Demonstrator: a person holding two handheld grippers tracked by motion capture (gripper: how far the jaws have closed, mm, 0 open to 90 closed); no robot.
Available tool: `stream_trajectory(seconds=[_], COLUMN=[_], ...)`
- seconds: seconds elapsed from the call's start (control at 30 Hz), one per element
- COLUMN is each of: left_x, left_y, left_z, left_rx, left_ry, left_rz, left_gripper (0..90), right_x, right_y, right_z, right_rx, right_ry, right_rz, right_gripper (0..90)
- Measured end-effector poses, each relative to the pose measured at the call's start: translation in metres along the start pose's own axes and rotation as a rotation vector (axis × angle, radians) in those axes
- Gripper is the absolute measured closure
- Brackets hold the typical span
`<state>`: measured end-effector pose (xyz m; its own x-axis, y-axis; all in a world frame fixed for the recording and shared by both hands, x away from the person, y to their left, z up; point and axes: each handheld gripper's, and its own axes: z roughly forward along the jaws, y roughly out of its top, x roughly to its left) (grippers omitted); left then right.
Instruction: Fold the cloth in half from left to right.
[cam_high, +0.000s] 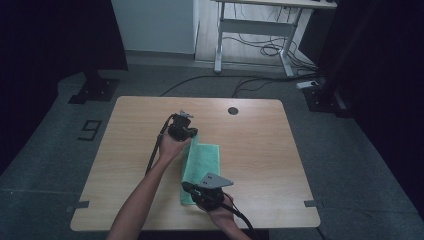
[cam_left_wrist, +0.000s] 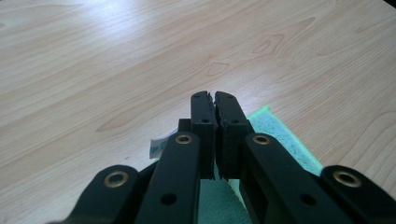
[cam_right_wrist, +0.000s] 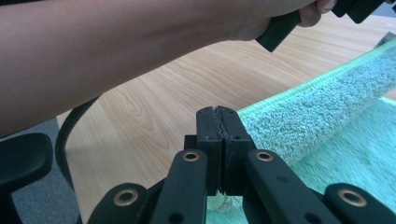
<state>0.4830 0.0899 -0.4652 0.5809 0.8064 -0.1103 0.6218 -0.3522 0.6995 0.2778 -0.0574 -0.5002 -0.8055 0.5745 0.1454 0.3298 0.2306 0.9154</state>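
1. We see a green towel (cam_high: 202, 167) lying near the middle of the wooden table (cam_high: 260, 145), its left edge lifted off the top
2. Our left gripper (cam_high: 186, 131) sits at the towel's far left corner, jaws pressed together on the cloth
3. Our right gripper (cam_high: 192, 192) sits at the near left corner, jaws likewise clamped on the towel's edge
4. The raised edge runs between the two grippers, and the rest of the towel lies flat to their right

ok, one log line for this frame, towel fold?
left tool: shut on green towel far corner | right tool: shut on near corner | left edge lifted over | wooden table
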Motion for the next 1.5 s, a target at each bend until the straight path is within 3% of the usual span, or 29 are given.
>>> stream_trajectory(seconds=[0.27,0.6,0.83,1.33,1.5], left_x=[-0.011,-0.024,-0.033,-0.041,-0.039], left_y=[0.002,0.005,0.005,0.003,0.003], left_z=[0.011,0.027,0.037,0.056,0.054], left_rx=[0.022,0.035,0.055,0.080,0.079], left_ry=[-0.002,-0.019,-0.022,-0.012,-0.005], left_rz=[0.023,0.025,0.056,0.062,0.057], left_gripper=[86.5,86.4,86.3,85.5,85.4], right_x=[-0.009,-0.018,-0.024,-0.037,-0.037], right_y=[-0.013,-0.023,-0.030,-0.046,-0.047], right_z=[-0.010,-0.019,-0.025,-0.035,-0.036], right_rx=[-0.001,0.015,0.025,0.057,0.054], right_ry=[-0.014,-0.034,-0.040,-0.068,-0.068], right_rz=[0.050,0.072,0.095,0.128,0.127], right_gripper=[88.4,88.4,88.2,88.1,88.1])
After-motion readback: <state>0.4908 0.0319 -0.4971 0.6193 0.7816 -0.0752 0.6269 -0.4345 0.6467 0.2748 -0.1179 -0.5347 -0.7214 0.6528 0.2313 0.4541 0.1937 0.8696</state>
